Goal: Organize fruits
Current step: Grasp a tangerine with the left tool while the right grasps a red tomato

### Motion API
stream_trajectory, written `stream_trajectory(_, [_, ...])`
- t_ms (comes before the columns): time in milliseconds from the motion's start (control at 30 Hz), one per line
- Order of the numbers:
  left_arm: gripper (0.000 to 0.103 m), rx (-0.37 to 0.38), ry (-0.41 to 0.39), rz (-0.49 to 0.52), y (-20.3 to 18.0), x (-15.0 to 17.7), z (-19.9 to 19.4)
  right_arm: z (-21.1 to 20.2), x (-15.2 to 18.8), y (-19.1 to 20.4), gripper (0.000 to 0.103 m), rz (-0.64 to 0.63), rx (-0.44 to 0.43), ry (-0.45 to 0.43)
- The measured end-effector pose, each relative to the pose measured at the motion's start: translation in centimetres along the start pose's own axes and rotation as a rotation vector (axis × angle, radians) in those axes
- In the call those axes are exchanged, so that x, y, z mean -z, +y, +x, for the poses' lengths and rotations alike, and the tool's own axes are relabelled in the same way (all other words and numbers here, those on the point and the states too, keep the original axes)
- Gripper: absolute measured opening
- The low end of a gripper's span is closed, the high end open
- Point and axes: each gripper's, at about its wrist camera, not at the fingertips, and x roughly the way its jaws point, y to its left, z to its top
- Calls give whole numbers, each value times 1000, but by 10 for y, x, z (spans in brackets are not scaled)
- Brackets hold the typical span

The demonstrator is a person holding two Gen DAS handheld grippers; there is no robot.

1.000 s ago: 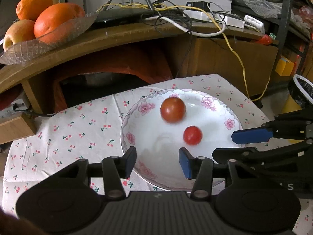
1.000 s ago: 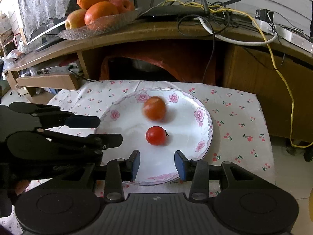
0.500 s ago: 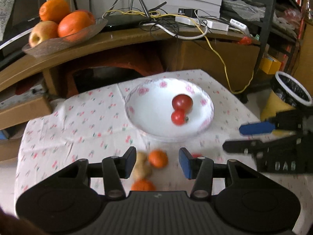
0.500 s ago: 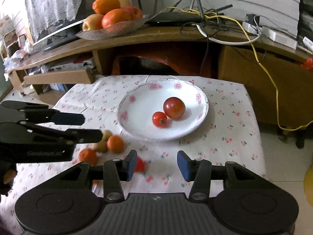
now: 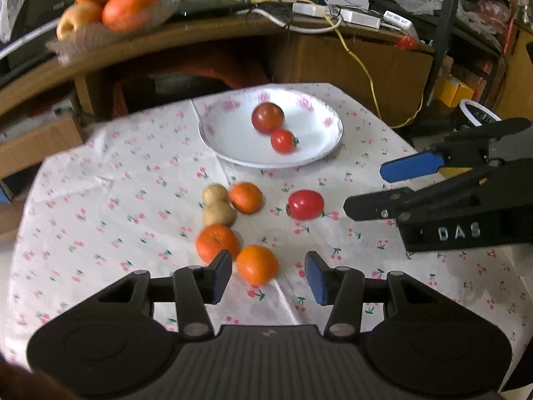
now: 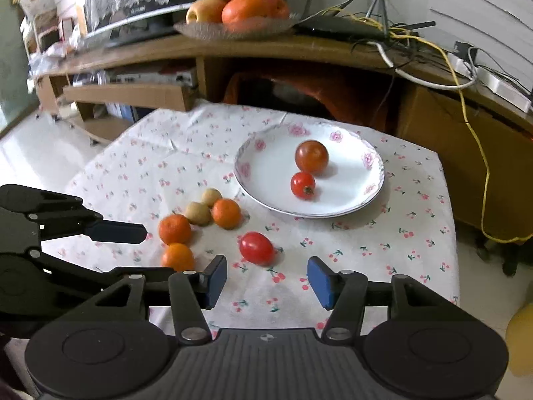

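Note:
A white flowered plate point(image 5: 309, 156) point(image 6: 266, 180) on the cherry-print cloth holds a large dark tomato point(image 5: 267, 117) point(image 6: 311, 156) and a small red tomato point(image 5: 283, 141) point(image 6: 302, 185). In front of it lie a loose red tomato point(image 5: 305, 204) point(image 6: 257, 248), three small oranges point(image 5: 257, 265) point(image 5: 217, 243) point(image 5: 246, 197) and two pale round fruits point(image 5: 218, 215) point(image 5: 215, 194). My left gripper point(image 5: 268, 278) is open and empty, with the nearest orange just ahead between its fingers. My right gripper point(image 6: 266, 281) is open and empty, just short of the loose tomato.
A glass dish of oranges and an apple point(image 6: 240, 10) sits on the wooden desk point(image 6: 299, 53) behind the table, beside tangled cables point(image 6: 416, 53). A cardboard box point(image 5: 36, 143) stands at the left. Table edges drop off to the floor left and right.
Both grippers have pulled back from over the plate toward the table's near side. The loose fruits in front of the plate have come into view. The larger tomato rolled and settled beside the small one.

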Motion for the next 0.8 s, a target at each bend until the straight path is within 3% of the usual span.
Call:
stream_trajectory(133, [53,18,32,-32,2,9,15,13,-1,-7,54,5,-16,25])
stream_trajectory(367, [53,2,21,-45,6,10,29,31,-7,-7,54,-29,-55,34])
stream_trajectory(600, [52,-6,-6,4,-2,12,35,50,-11,0,53,-57,-87,60])
stream_trajectory(667, [52,-10,-12,14,-3,12,35,56,-10,3,46,-68,-91,74])
stream_trajectory(733, [51,-10,-17,12,-2,12,35,61,-10,5,32,-75,-99,93])
stream_trajectory(800, [46,-13,-23,15,-2,11,35,62,-10,6,31,-82,-95,91])
